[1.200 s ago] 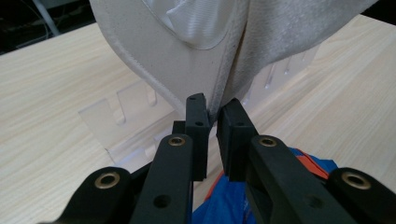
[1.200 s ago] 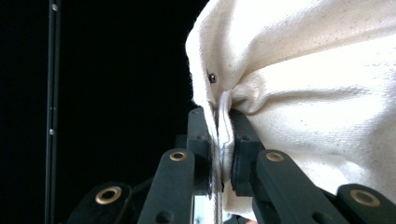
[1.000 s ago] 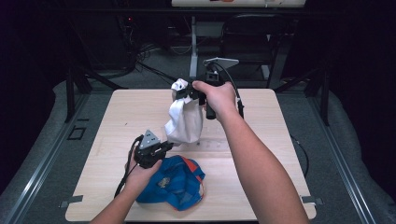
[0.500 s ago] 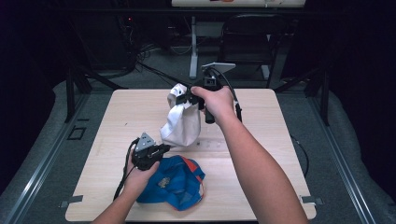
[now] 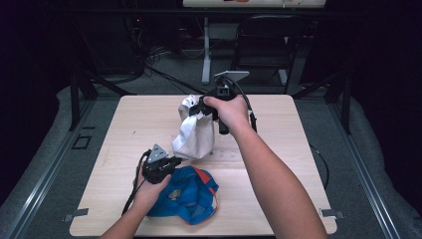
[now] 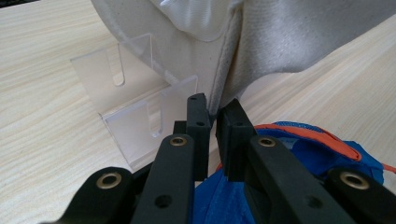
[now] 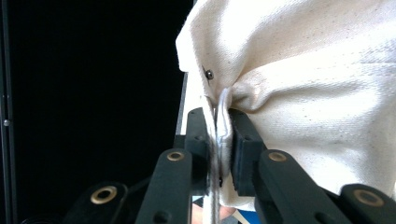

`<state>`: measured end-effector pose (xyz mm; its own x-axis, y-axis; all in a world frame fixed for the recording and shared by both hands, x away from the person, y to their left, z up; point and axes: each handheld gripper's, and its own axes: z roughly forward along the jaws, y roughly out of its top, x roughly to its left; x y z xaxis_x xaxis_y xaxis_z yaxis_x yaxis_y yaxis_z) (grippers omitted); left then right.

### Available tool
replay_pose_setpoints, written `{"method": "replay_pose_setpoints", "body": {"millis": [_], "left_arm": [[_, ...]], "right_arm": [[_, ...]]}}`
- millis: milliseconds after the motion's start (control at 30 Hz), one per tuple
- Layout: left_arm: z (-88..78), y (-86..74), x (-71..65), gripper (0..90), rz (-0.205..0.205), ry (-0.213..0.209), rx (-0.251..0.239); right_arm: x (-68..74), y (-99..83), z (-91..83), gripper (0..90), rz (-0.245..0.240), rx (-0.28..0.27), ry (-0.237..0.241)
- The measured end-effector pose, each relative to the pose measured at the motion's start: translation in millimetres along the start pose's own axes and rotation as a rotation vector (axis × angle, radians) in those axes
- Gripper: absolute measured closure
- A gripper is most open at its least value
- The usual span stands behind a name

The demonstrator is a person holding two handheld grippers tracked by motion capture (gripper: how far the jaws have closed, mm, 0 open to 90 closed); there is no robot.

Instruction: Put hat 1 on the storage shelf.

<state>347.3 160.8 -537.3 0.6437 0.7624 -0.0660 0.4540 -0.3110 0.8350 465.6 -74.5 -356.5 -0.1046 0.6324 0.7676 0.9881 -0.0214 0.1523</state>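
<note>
On the table [image 5: 124,124], the white cap [image 5: 195,134] stands mid-table over a clear stand [image 6: 135,112]. The blue cap [image 5: 186,196] lies nearer the person, just before it, toward the front edge.

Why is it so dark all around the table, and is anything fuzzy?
High view: light falls on the table, the room around it stays black, and the picture is soft. Left gripper view: bright and sharp on the white cloth, the nearest jaw parts slightly blurred. Right gripper view: cloth bright, background black.
</note>
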Motion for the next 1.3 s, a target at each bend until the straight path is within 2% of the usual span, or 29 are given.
{"method": "replay_pose_setpoints", "body": {"millis": [100, 233, 267, 367, 433, 467, 500, 533, 633, 700, 800, 833, 1000, 1167, 1200, 1233, 1300], "left_arm": [[-2.0, -0.3, -0.5, 82.5, -0.007, 0.004, 0.007], [-6.2, -0.5, -1.0, 77.6, -0.004, 0.005, 0.011], [-9.7, -0.9, -0.5, 76.6, -0.010, 0.003, 0.002], [-17.0, -1.9, 1.2, 72.4, -0.031, 0.003, -0.010], [-20.5, -2.2, 2.1, 69.5, -0.029, 0.002, -0.006], [-26.3, -3.7, 3.3, 67.2, -0.035, 0.006, -0.006], [-26.3, -3.7, 3.3, 65.3, -0.035, 0.006, -0.006], [-32.1, -5.3, 6.1, 63.8, -0.043, 0.010, -0.003], [-39.3, -8.6, 10.5, 60.5, -0.065, 0.022, -0.024], [-42.4, -9.2, 12.1, 59.5, -0.069, 0.025, -0.016], [-51.4, -13.5, 19.0, 57.3, -0.082, 0.038, -0.012], [-51.4, -13.5, 19.0, 56.9, -0.082, 0.038, -0.012], [-62.4, -22.4, 27.4, 55.3, -0.086, 0.067, -0.001], [-68.9, -28.8, 30.3, 54.9, -0.075, 0.086, 0.010], [-70.4, -32.3, 31.8, 54.8, -0.076, 0.092, 0.011], [-70.4, -32.3, 31.8, 54.8, -0.076, 0.092, 0.011], [-69.8, -36.6, 33.5, 54.8, -0.081, 0.092, 0.020]], "right_arm": [[1.2, -0.2, -1.8, 73.3, -0.008, -0.004, 0.013], [3.3, -1.2, -7.4, 69.2, -0.029, -0.010, 0.005], [4.1, -2.0, -13.8, 67.1, -0.047, -0.031, -0.008], [4.5, -4.8, -26.9, 65.4, -0.064, -0.048, -0.024], [4.8, -6.4, -32.0, 64.4, -0.080, -0.048, -0.031], [5.4, -11.8, -40.1, 62.5, -0.099, -0.071, -0.046], [5.4, -11.8, -40.1, 62.5, -0.099, -0.071, -0.046], [3.9, -18.0, -48.3, 60.7, -0.137, -0.090, -0.068], [1.0, -27.7, -59.1, 58.2, -0.166, -0.107, -0.091], [-1.0, -31.3, -62.1, 56.8, -0.183, -0.121, -0.098], [-11.3, -45.7, -72.8, 54.5, -0.224, -0.134, -0.121], [-11.3, -45.7, -72.8, 54.5, -0.224, -0.134, -0.121], [-31.6, -67.8, -76.7, 52.2, -0.272, -0.125, -0.163], [-44.5, -81.6, -73.1, 53.3, -0.313, -0.130, -0.184], [-50.5, -88.5, -69.2, 54.7, -0.339, -0.138, -0.208], [-50.5, -88.5, -69.2, 54.7, -0.339, -0.138, -0.208], [-60.6, -98.5, -61.5, 54.7, -0.353, -0.132, -0.221]]}}
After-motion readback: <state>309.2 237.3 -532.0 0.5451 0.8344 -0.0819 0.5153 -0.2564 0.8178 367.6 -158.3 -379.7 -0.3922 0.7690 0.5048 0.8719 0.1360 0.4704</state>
